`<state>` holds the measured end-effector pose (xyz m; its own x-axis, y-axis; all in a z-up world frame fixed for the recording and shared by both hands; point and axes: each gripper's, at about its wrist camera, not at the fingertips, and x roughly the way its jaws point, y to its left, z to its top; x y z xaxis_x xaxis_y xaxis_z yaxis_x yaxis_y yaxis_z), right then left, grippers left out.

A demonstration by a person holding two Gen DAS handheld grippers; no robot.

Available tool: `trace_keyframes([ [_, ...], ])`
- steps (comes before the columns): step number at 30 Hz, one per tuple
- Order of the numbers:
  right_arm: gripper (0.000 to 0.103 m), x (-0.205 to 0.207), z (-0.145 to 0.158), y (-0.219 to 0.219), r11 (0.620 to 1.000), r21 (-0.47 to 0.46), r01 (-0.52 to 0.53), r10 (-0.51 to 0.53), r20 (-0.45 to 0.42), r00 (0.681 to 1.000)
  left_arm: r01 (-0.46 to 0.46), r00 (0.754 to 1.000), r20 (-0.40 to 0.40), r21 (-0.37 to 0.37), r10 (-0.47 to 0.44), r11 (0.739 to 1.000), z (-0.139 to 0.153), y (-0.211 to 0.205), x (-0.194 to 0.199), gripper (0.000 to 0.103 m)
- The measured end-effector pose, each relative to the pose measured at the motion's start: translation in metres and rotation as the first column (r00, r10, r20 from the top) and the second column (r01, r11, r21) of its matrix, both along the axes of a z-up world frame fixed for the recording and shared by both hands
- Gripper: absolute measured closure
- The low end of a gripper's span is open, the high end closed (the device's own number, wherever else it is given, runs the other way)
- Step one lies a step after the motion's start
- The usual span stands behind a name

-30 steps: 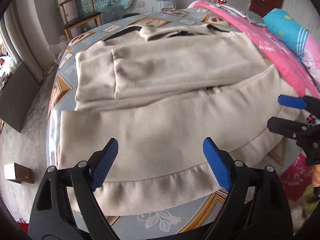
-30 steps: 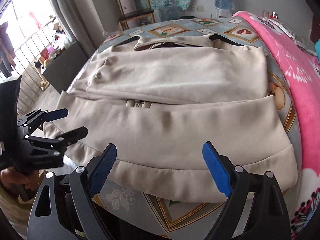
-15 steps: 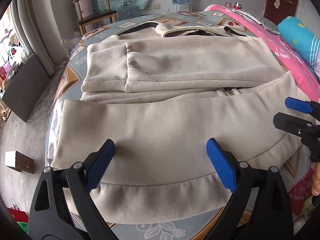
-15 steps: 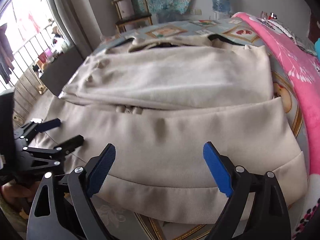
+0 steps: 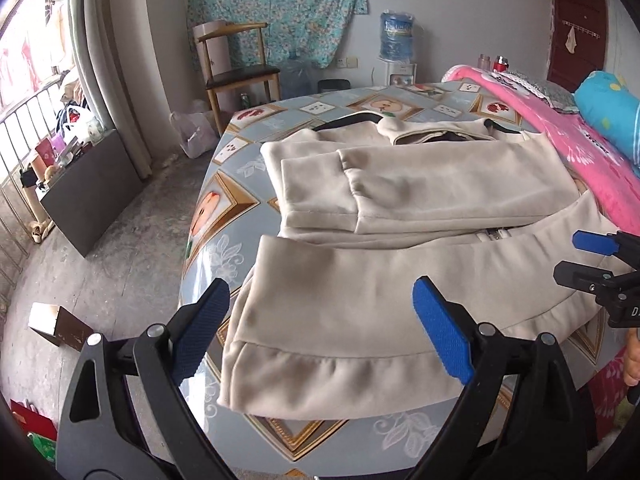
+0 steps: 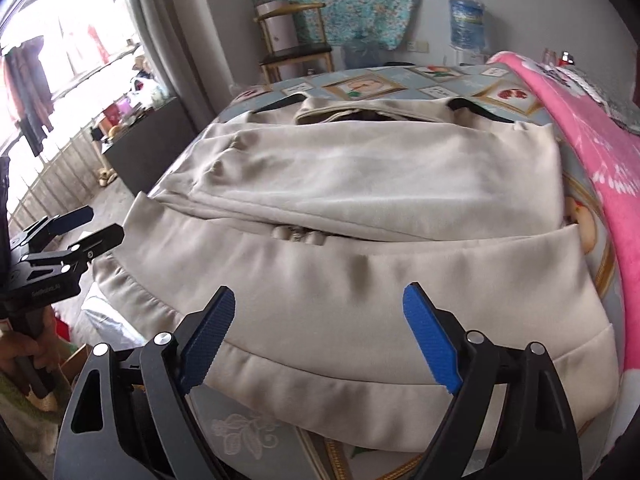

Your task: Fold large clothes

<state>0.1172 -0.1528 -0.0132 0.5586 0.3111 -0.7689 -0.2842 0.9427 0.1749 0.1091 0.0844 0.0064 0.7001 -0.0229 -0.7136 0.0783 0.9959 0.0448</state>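
Beige and soft, a big jacket is being shown spread across a bed with a picture-pattern sheet. In the left wrist view the jacket is filling the middle and right of the frame. Its sleeves are being kept folded across the chest, in the upper middle of the frame. The lower part of the jacket is lying nearest the camera, and its wide hem is hanging a little over the bed's edge at the bottom of the frame.

The left gripper is being held over the left corner of the hem, at the bottom of the frame. Its jaws are being closed a little, but they are wide apart, and nothing is being pinched by the blue pads. Only cloth lying below is seen between them.

In the right wrist view the right gripper is being held over the hem at the bottom middle. Its jaws are being closed too, yet they are wide apart, and no cloth is being gripped by them.

A pink blanket is lying along the right side of the bed. A wooden chair is standing by the wall in the upper left of the frame.
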Motion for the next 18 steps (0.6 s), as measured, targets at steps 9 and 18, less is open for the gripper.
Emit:
trace_keyframes([
  [9,0.030,0.007,-0.017,0.005,0.999,-0.037,-0.008,0.005,-0.062,0.998,0.000,0.998,-0.067,-0.030,-0.002,1.000,-0.018,0.030,0.027,0.053],
  [18,0.030,0.010,-0.018,0.014,0.995,-0.102,-0.006,-0.002,-0.071,0.997,0.088,0.987,-0.116,-0.155,-0.107,0.984,-0.042,0.056,0.068,0.073],
])
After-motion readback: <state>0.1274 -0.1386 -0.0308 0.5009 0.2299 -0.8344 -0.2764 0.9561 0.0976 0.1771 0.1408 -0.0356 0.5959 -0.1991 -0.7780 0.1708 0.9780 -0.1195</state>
